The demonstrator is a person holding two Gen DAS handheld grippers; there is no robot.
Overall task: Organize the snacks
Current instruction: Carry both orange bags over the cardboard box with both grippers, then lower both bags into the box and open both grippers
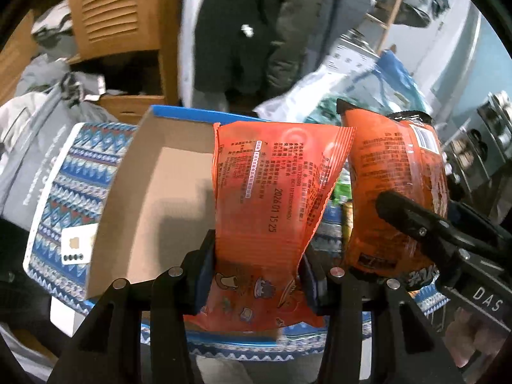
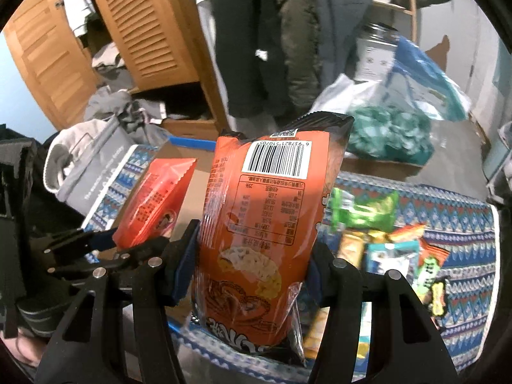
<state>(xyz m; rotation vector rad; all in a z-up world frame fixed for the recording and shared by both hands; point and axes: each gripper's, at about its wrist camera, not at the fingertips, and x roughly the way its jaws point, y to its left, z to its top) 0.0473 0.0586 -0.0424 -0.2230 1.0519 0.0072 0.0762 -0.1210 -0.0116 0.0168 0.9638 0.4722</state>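
Two packets held: one red snack packet [image 1: 272,198] and one orange noodle-snack bag [image 2: 262,224], each upright in its own hand-held gripper.
Left hand-held gripper [image 1: 256,275]: clenched on the lower part of the red snack packet, blue pads pressing both its sides; the packet stands up ahead of the fingers, printed back facing the camera.
Right hand-held gripper [image 2: 249,268]: clenched on the lower half of the orange noodle-snack bag, barcode end up.
Pose: both point forward and level, side by side; the right one sits just to the right of the left, the two packets near each other but apart.
One cardboard box [image 1: 153,192]: open, brown inside with a blue rim, directly ahead and left of the left hand-held gripper, below the red packet.
Loose snacks [image 2: 393,249]: a small heap of several green, yellow and orange packets, right of the right hand-held gripper; exact count unclear.
Patterned cloth [image 2: 448,211]: one blue cover on the surface under the box and the heap.
One grey bag [image 1: 35,160]: far left of the box.
One louvred wooden cabinet [image 2: 140,28]: beyond, doors open.
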